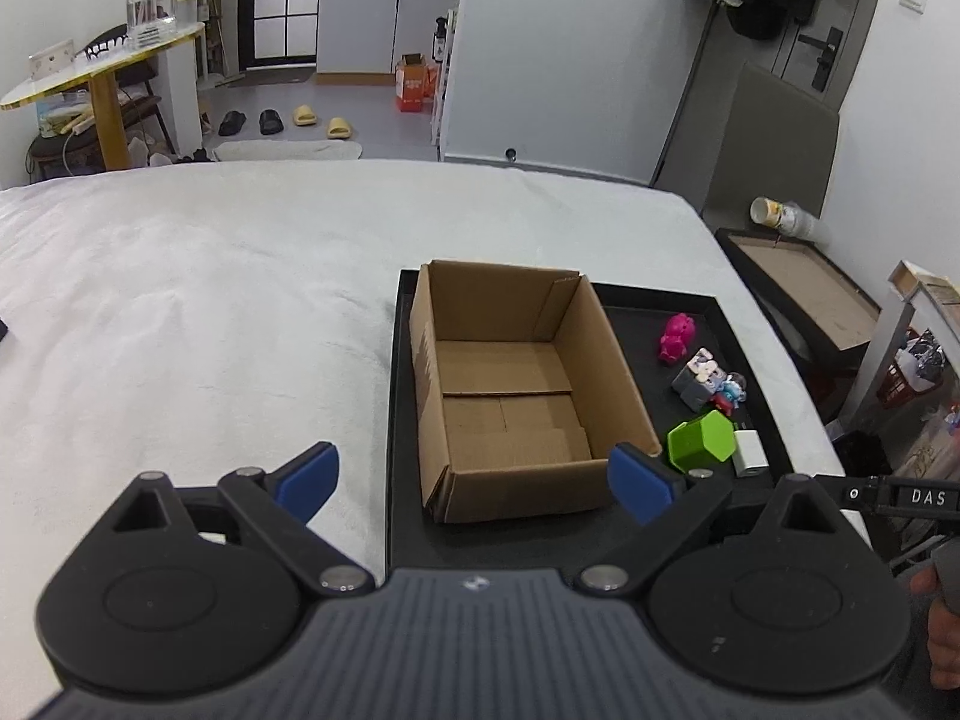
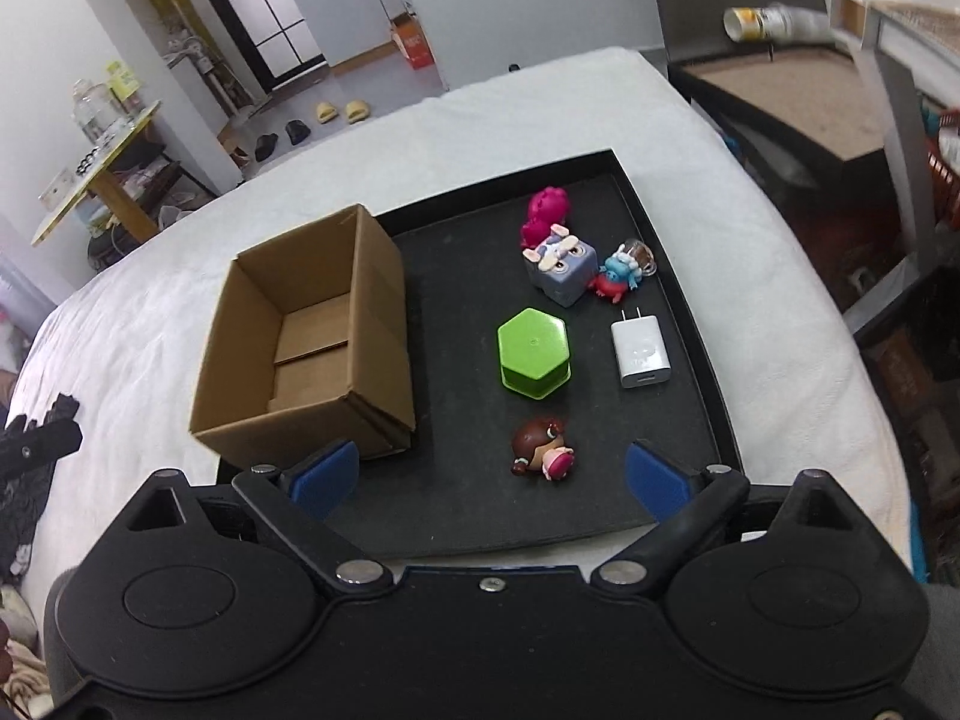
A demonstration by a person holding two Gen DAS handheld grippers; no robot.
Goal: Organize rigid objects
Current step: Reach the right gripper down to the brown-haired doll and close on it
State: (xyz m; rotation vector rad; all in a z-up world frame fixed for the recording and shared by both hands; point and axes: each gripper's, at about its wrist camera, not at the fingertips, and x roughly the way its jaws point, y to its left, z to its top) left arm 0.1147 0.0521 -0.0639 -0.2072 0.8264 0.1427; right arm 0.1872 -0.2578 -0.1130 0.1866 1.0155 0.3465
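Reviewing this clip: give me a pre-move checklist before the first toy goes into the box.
1. Cardboard box open and empty: ok.
2. Right gripper open, nothing between its fingers: ok.
3. Left gripper open and empty: ok.
4. Brown-haired doll nearest the right gripper, unobstructed: ok.
5. Green hexagonal container and white charger apart from each other: ok.
6. Tray flat on the bedding: cannot tell.
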